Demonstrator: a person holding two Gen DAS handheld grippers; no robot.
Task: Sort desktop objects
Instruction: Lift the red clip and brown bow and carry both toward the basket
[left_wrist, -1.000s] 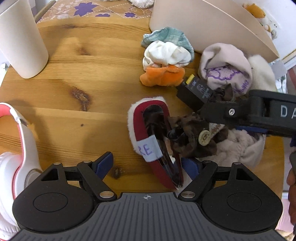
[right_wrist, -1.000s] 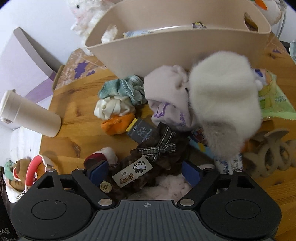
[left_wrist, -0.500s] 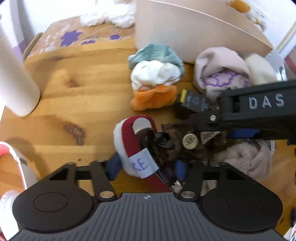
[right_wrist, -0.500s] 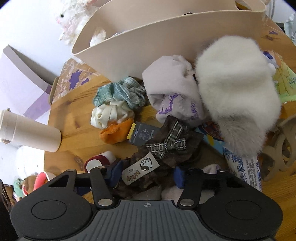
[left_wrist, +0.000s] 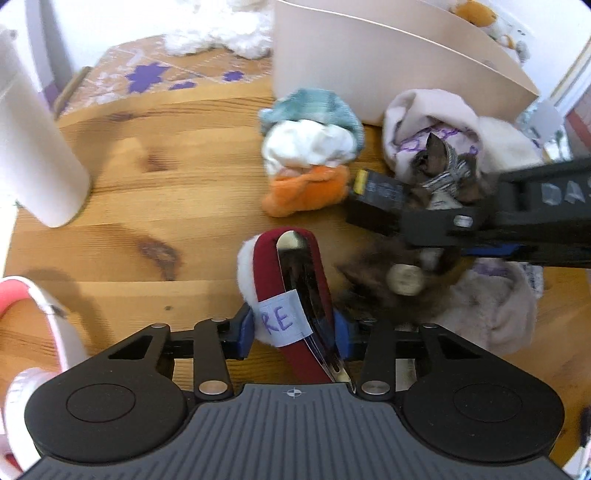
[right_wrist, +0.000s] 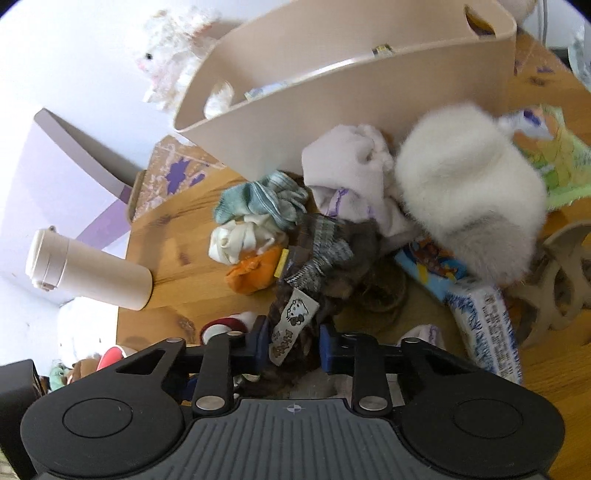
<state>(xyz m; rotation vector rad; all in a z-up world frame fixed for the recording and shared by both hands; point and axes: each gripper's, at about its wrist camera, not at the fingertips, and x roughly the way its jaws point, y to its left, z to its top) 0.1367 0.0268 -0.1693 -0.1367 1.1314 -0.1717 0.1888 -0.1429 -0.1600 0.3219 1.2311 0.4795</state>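
My left gripper (left_wrist: 293, 330) is shut on a red hair clip (left_wrist: 295, 291) with white fluff and a paper label, held just above the wooden table (left_wrist: 155, 192). My right gripper (right_wrist: 291, 343) is shut on a brown bow hair accessory (right_wrist: 325, 254) with a Hello Kitty tag, lifted off the pile; it shows in the left wrist view (left_wrist: 439, 173) under the right gripper's black arm. A beige storage bin (right_wrist: 332, 107) stands behind the pile.
Teal, white and orange scrunchies (left_wrist: 310, 147) lie by a small black box (left_wrist: 376, 195). A pale sock (right_wrist: 343, 173), white fluffy item (right_wrist: 469, 192), tissue packs (right_wrist: 480, 314) and wooden clips (right_wrist: 554, 280) crowd the right. A white tumbler (left_wrist: 33, 147) stands left; headphones (left_wrist: 33, 314) lie at the near left.
Both grippers closed: the left onto the red clip, the right onto the brown bow. The right one lifted the bow up off the pile; the clip and bow have come apart.
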